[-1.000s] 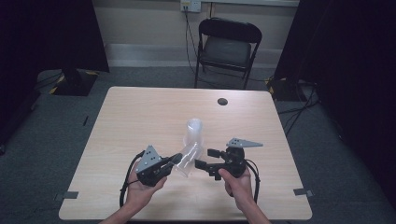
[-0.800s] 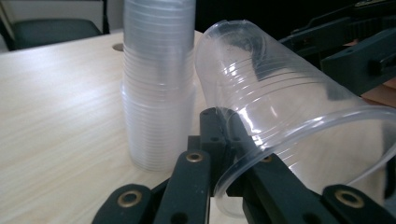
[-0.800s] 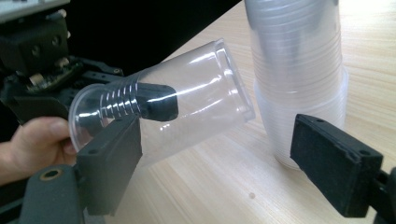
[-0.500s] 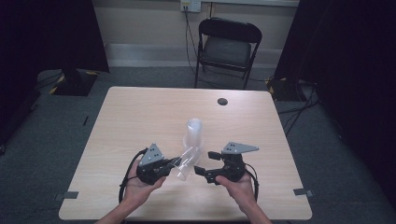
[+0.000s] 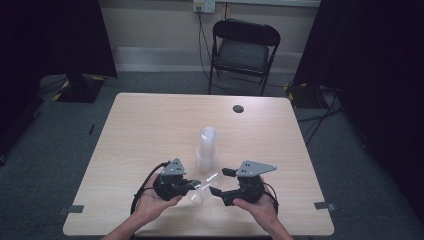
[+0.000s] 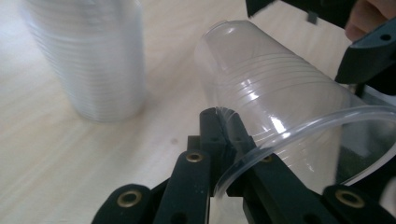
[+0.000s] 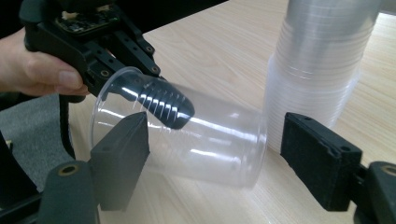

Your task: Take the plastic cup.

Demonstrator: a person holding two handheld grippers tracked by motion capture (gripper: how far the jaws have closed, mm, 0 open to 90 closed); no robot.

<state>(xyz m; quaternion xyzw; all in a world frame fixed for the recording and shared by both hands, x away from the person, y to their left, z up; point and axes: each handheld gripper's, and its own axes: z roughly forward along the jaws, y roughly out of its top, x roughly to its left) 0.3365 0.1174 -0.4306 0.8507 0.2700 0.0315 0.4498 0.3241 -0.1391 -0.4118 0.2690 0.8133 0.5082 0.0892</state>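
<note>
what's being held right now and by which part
The left gripper pinches a clear plastic cup by its rim; the right gripper straddles it without touching.

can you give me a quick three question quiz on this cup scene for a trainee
1. True or false: the left gripper pinches the rim of the single clear cup.
2. The stack of cups is: A) upright on the table B) lying on its side C) on the chair.
3. Do the right gripper pads press on the cup yet?

Key:
1. True, one jaw inside the wall, one outside.
2. A.
3. No. Its jaws have just been closing with the cup between them, but gaps show on both sides.
</note>
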